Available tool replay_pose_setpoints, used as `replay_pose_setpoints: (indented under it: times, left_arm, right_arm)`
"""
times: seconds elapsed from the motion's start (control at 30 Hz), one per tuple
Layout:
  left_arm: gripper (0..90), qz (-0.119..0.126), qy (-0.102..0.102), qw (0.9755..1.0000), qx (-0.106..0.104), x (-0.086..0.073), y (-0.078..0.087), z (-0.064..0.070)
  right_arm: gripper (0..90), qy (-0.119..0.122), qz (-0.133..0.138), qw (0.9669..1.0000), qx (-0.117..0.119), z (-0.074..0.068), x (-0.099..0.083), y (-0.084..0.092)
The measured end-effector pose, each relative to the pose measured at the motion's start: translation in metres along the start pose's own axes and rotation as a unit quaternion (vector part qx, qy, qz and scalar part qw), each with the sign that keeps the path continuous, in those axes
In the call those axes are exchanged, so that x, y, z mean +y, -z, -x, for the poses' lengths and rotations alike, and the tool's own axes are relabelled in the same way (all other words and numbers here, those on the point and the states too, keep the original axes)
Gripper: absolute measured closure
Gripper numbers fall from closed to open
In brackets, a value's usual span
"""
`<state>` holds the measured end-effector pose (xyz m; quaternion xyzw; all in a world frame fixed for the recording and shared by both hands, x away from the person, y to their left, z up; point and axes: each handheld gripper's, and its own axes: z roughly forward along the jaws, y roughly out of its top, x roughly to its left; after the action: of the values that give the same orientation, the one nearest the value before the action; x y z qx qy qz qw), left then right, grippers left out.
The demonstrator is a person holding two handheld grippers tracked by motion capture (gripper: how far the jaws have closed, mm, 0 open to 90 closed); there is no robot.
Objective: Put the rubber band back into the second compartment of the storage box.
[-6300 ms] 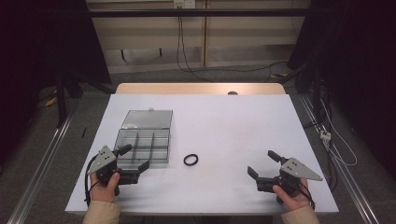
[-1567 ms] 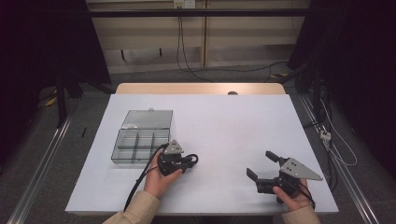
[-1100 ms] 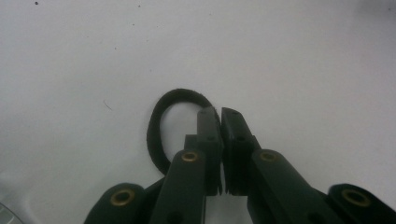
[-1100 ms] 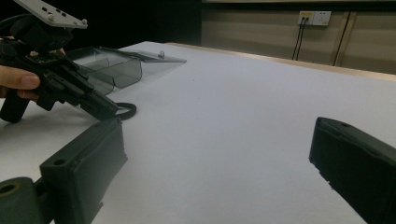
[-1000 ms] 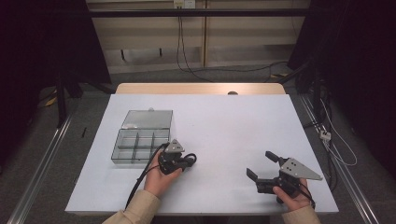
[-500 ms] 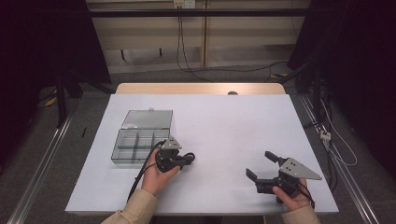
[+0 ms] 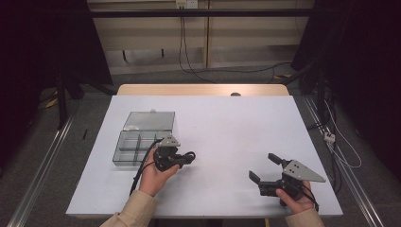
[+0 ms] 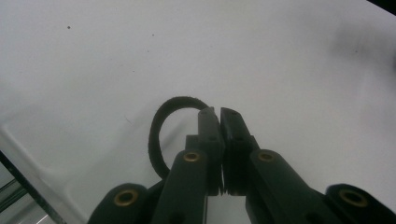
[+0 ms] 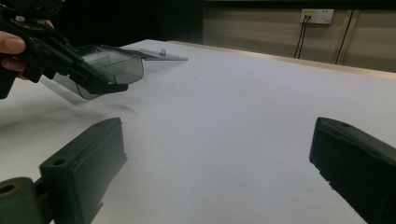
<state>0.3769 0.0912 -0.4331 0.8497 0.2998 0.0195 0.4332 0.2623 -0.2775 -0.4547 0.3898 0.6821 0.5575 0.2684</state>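
Moved: left gripper (image 7: 182,158) was carried from the table's (image 7: 227,123) near-left corner to the band.
Box (image 7: 142,137): lay open near the left edge, likely awaiting it.
Band (image 8: 161,126): was pinched between closed jaws, just beside the box.
Right gripper (image 7: 266,174): was held wide, idle, near-right corner.

A white table (image 7: 227,127) stands on grey floor (image 7: 85,109), with cables (image 7: 194,47) trailing beyond its far edge.

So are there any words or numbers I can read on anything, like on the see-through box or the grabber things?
None can be read.
The clear box: no label or print shows.
The left gripper and the black ring it pinches: no lettering.
The right gripper: its plate is plain grey.
The wall socket: too small to tell.
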Motion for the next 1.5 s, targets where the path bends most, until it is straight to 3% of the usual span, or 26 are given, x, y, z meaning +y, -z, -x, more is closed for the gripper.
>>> replay_pose_setpoints:
  times: [0.33, 0.67, 1.5]
  left_arm:
    - [88.2, -0.007, 0.003, 0.9999, -0.013, 0.009, 0.009, 0.003]
    - [88.2, -0.013, -0.003, 0.9999, -0.004, 0.021, 0.019, 0.003]
    - [88.2, -0.01, 0.008, 0.9999, 0.004, 0.034, 0.038, -0.011]
  right_arm:
    - [2.9, -0.002, 0.002, 1.0, 0.0, 0.0, 0.0, 0.001]
    - [2.9, -0.004, 0.003, 1.0, 0.001, 0.001, 0.0, 0.001]
    - [2.6, -0.004, 0.004, 1.0, 0.004, 0.0, 0.001, 0.001]
